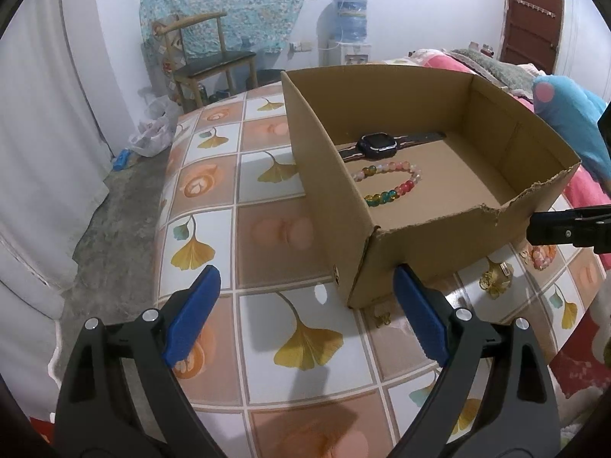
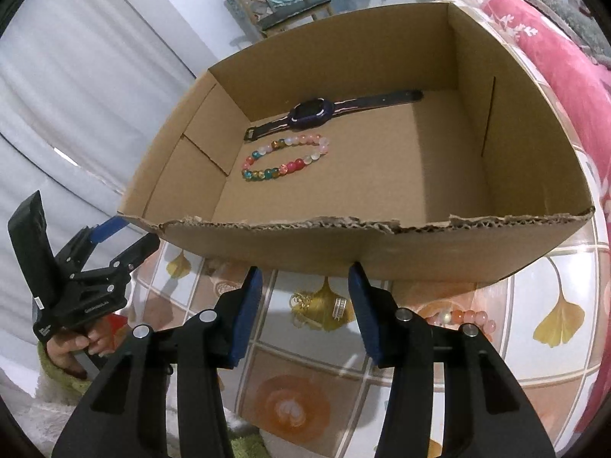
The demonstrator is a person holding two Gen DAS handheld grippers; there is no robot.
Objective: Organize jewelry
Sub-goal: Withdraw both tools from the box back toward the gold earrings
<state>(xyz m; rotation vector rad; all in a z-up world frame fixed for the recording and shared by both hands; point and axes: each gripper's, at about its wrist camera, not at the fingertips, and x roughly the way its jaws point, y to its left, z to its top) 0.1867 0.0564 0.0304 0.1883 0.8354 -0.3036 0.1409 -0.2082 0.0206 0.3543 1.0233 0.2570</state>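
While left gripper (image 1: 305,313) hangs released over bare tablecloth (image 1: 267,236), gold jewelry (image 1: 494,280) lies off to its right by box (image 1: 439,240). Right view: right gripper (image 2: 305,305) half-open, unloaded, gold jewelry (image 2: 319,307) dead ahead between pads; right hand nearer.

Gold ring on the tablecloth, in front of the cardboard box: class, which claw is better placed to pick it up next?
Right. The right claw is open with the gold ring lying just ahead between its pads; the left claw faces the box corner, off to one side.
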